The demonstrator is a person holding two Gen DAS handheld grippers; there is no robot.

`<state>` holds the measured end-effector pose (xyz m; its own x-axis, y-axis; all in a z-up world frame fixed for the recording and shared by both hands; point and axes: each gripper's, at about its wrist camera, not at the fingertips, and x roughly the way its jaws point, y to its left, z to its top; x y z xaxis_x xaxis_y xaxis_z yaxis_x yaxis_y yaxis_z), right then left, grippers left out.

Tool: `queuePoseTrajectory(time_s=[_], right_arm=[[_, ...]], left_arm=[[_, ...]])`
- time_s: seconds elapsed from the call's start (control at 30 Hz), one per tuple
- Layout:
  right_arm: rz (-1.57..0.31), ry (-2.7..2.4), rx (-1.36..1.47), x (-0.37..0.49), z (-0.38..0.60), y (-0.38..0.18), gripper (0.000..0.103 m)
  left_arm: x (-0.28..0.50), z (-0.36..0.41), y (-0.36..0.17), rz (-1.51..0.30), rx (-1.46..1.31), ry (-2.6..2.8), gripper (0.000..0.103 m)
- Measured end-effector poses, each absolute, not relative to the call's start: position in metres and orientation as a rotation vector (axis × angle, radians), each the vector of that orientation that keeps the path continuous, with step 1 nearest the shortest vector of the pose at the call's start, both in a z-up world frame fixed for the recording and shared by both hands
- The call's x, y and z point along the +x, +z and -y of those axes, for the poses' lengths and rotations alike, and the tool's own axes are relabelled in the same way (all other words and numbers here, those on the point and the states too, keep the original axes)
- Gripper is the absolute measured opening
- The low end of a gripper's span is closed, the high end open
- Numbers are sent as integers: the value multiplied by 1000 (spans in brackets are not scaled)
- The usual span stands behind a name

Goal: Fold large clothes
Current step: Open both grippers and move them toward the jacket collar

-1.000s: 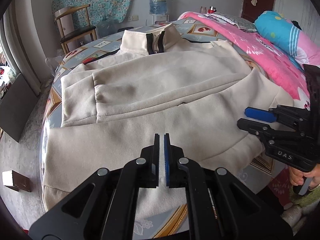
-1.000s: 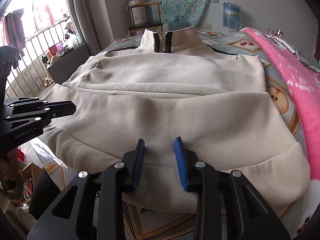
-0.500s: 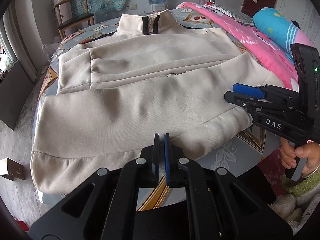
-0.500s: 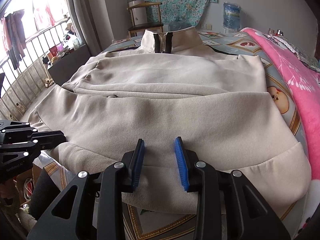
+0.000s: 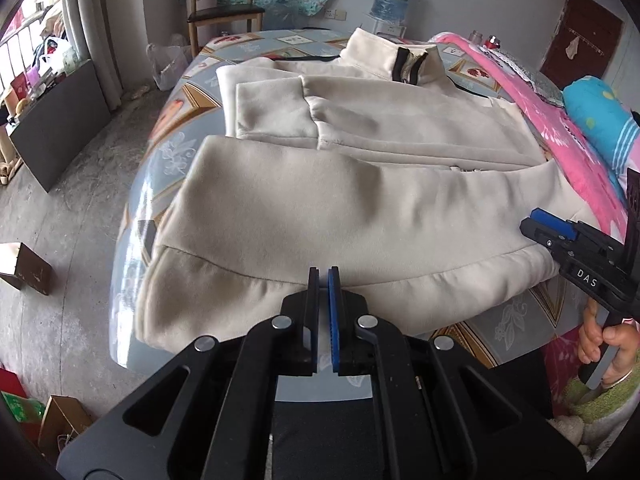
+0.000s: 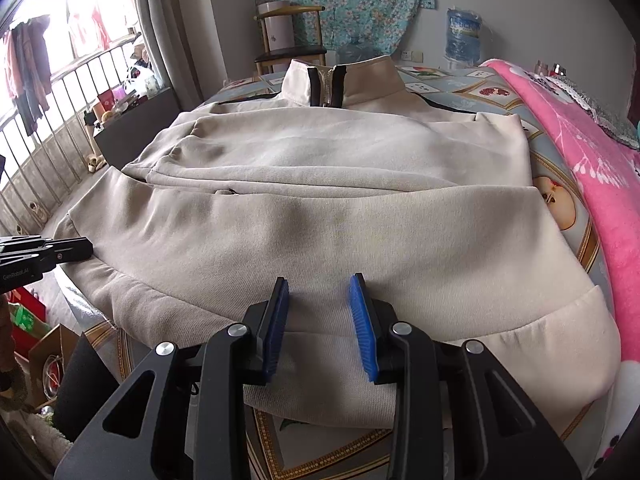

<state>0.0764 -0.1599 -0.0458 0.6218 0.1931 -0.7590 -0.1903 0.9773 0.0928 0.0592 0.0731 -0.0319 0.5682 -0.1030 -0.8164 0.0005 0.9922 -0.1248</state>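
Left wrist view: your left gripper (image 5: pixel 323 276) has its fingers (image 5: pixel 334 312) together with nothing between them, poised over the near hem of the cream jacket (image 5: pixel 360 208). The jacket lies spread on the bed (image 5: pixel 176 148), collar (image 5: pixel 394 60) at the far end, one sleeve folded across the chest. Your right gripper (image 5: pixel 538 226) shows at the right edge beside the hem corner, held by your hand (image 5: pixel 608 344). A pink blanket (image 5: pixel 560 120) lies to the right; a wooden chair (image 5: pixel 224 8) stands behind.

Right wrist view: your right gripper (image 6: pixel 319 316) has its fingers (image 6: pixel 362 320) apart, clamped on nothing, above the jacket's (image 6: pixel 340 240) hem. Your left gripper's tips (image 6: pixel 72 248) reach in at the left edge, beside the hem. A water bottle (image 6: pixel 462 36) stands by the far wall.
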Motion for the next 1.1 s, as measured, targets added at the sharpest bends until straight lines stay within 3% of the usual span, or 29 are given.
queuePoseTrajectory(time_s=[0.43, 0.5, 0.63, 0.8, 0.9, 1.1], right_arm=[[-902, 213, 34, 80, 162, -41, 35], [-871, 219, 31, 76, 160, -30, 52], [-820, 241, -22, 67, 147, -11, 67], [-833, 239, -96, 67, 131, -16, 71], [-870, 231, -141, 71, 123, -31, 73], [-903, 240, -122, 80, 127, -24, 77]], left_arm=[[51, -128, -31, -963, -223, 79, 8], [49, -128, -21, -938, -219, 78, 13], [49, -126, 1, -895, -195, 78, 26], [58, -118, 22, -855, -155, 79, 54], [65, -110, 31, -840, -109, 79, 64], [89, -99, 49, -815, -51, 64, 71]])
